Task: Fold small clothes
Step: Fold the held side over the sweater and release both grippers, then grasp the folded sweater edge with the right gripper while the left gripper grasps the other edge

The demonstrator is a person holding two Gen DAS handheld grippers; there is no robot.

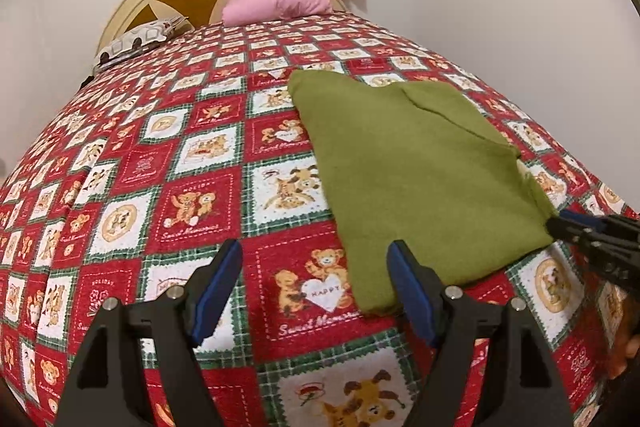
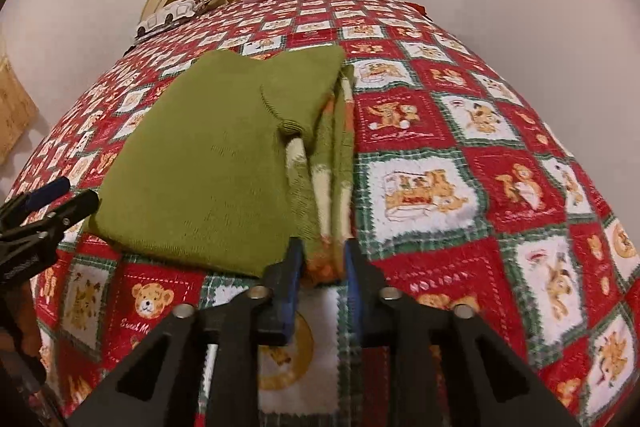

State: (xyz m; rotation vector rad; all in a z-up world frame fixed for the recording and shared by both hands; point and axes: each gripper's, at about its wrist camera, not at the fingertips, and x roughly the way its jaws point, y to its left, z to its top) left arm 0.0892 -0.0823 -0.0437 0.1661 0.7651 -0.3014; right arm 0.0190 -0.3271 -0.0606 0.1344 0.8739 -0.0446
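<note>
STEP: folding green sweater (image 2: 208, 163), lying flat just ahead | RIGHT: right gripper (image 2: 320, 267) narrowing around patterned near hem, contact unclear | LEFT: left gripper (image 1: 316, 287) gaping wide beside sweater's edge, holding nothing | NEXT: needing firm pinch before lifting.

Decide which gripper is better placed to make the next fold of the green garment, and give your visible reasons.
Probably the right gripper: its fingers already flank the green garment at its near corner. The left gripper hangs open over the bedspread, beside the garment.
</note>
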